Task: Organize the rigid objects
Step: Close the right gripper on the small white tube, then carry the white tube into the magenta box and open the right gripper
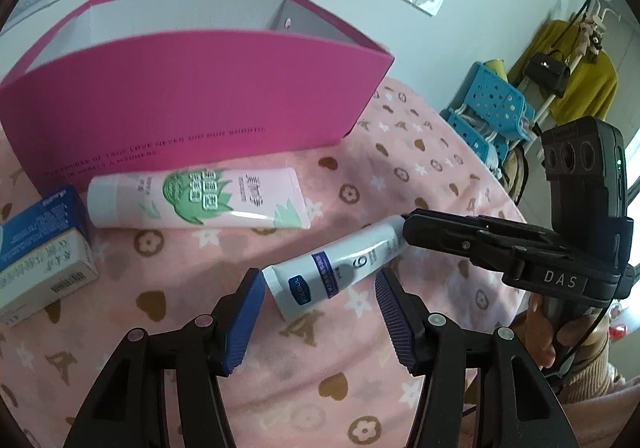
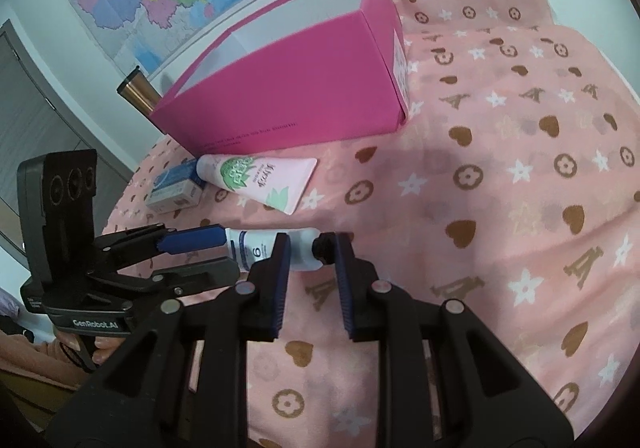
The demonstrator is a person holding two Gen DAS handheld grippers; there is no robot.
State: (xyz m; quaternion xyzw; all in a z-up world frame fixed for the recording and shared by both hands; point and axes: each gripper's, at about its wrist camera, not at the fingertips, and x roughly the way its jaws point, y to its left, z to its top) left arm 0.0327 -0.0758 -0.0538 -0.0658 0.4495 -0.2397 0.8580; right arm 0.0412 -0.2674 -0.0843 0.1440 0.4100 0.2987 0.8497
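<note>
White-and-blue squeeze tube with the dark cap lies flat on the pink patterned cloth near its front edge, well short of the open magenta cardboard box at the back. My left gripper is wide, blue pads either side of the tube's crimped end, not closing on it. My right gripper is about half open, straddling the cap end; I can't tell whether the pads touch the tube, but it doesn't look clamped. My read: this is the pick, and both ends are covered, so only one gripper should commit. I'd take it with the right, sliding up off the cap onto the tube shoulder, where the body is stiffer and the pads won't roll off. Close gently, since a soft tube dents and can slip out sideways. Back the left off before lifting so the fingers don't collide. Lift straight, clear the pink hand-cream tube with green leaf print lying just in front of the box, and keep away from the small blue-and-white cartons at the left edge. Drop lengthwise into the box.
</note>
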